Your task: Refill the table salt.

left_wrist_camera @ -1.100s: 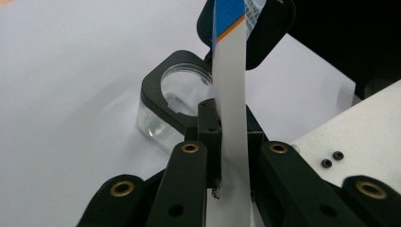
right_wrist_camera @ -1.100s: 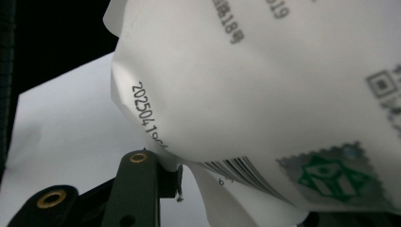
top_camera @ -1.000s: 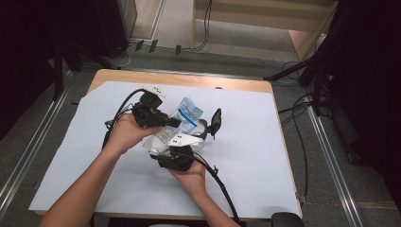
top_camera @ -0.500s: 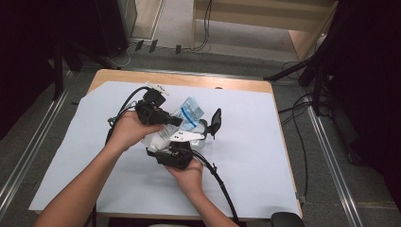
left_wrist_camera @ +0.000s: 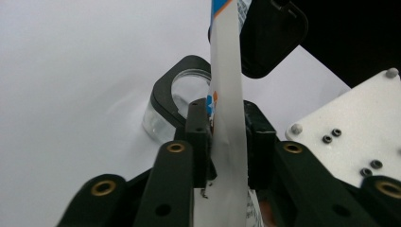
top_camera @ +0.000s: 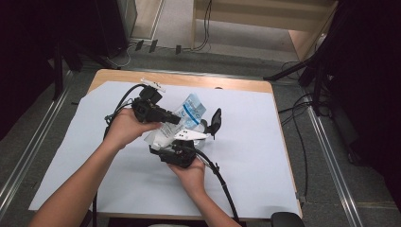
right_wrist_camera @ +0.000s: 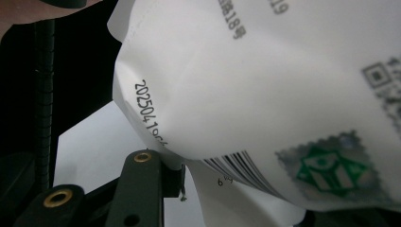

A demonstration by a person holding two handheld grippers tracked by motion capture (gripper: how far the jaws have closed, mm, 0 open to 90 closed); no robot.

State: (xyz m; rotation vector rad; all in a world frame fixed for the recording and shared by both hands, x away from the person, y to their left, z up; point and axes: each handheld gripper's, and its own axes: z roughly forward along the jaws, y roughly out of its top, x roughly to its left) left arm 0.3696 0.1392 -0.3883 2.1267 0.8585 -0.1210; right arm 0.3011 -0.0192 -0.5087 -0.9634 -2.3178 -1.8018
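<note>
A white pouch with blue print is held up over the table between both grippers. My left gripper reaches in from the left, and its jaws have just been opening slightly. In the left gripper view its pads still press on the pouch's flat edge from both sides. My right gripper comes up from below with the bulging pouch between its jaws. In the right gripper view the pouch's printed back lies against the left finger; the other finger is hidden.
A white sheet covers the wooden table, whose far edge shows bare. Cables trail from both grippers toward the near edge. A black ring with a clear rim sits just beyond the pouch. Dark floor and stands surround the table.
</note>
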